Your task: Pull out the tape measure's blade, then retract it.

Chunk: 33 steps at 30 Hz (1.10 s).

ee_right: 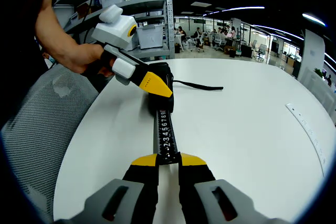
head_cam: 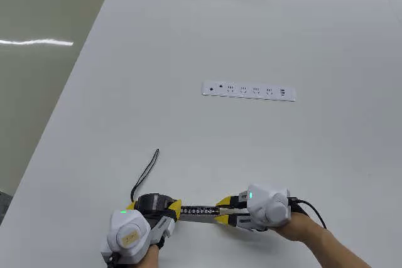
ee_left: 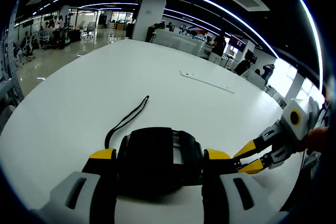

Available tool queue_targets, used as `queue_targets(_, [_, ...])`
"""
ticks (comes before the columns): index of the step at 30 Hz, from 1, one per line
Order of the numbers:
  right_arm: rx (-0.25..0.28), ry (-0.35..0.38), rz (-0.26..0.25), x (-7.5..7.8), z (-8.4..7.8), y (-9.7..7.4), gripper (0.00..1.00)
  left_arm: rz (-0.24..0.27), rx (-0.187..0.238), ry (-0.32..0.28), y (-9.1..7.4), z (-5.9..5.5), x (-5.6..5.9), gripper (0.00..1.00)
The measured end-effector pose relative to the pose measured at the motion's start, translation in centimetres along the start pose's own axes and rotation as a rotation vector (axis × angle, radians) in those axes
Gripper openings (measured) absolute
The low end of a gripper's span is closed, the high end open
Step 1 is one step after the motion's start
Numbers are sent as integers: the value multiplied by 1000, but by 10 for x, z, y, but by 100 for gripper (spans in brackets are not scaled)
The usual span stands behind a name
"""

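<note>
On my desk: left gripper fingers clamping tape measure, right gripper fingers pinching its drawn-out blade.

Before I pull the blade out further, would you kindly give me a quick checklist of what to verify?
1. Left hand-held gripper clamps the tape measure case: ok.
2. Right hand-held gripper shut on the blade near its tip: ok.
3. Blade runs straight between the two, no kink: ok.
4. Strap lies clear of the blade: ok.
5. Whether the blade is locked: cannot tell.
</note>
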State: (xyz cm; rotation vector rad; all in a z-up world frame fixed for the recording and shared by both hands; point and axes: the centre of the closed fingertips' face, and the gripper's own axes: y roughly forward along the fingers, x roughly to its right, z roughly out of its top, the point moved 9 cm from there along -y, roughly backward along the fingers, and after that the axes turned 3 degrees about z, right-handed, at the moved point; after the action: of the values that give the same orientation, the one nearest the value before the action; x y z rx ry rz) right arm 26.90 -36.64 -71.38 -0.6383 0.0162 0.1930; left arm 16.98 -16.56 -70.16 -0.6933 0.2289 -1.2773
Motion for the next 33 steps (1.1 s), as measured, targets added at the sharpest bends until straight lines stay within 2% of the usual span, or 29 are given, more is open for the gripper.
queue_targets(33, [13, -4, 13, 3, 14, 24, 12, -5, -6, -8, 2, 1, -4, 62])
